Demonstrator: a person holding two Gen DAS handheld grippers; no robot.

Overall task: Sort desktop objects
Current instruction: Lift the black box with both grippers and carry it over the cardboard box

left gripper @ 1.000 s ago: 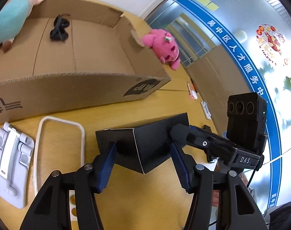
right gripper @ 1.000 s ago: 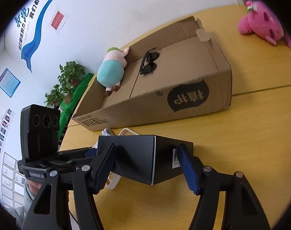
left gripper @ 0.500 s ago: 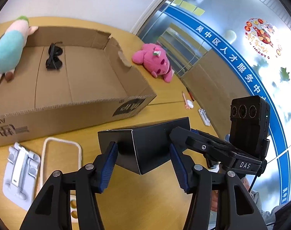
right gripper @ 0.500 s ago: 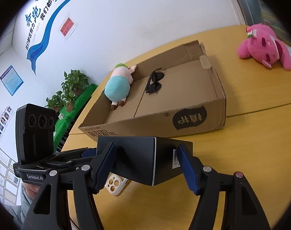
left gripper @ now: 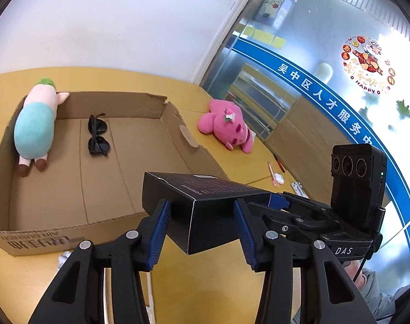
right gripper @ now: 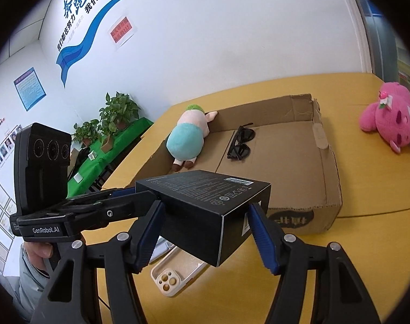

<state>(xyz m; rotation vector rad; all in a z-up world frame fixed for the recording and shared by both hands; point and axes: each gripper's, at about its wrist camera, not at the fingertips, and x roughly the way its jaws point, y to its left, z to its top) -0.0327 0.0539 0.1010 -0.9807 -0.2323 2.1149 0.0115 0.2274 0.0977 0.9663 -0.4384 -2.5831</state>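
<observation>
Both grippers grip one black box [left gripper: 205, 210], one at each end, and hold it in the air above the front wall of the open cardboard box [left gripper: 140, 145]. My left gripper [left gripper: 202, 226] is shut on one end. My right gripper [right gripper: 207, 229] is shut on the other end of the black box [right gripper: 205, 210]. Inside the cardboard box [right gripper: 294, 156] lie black sunglasses [left gripper: 97, 137] [right gripper: 240, 145] and a teal-and-pink plush [left gripper: 34, 129] [right gripper: 188, 137].
A pink plush toy [left gripper: 226, 127] [right gripper: 391, 124] lies on the yellow table to the right of the cardboard box. A cream phone case [right gripper: 175, 275] lies on the table under the black box. A pen [left gripper: 272, 172] and small items lie by the table's right edge.
Both grippers have lifted the black box up from table level, and it now hangs above the cardboard box's front wall. The phone stand has dropped out of the left view.
</observation>
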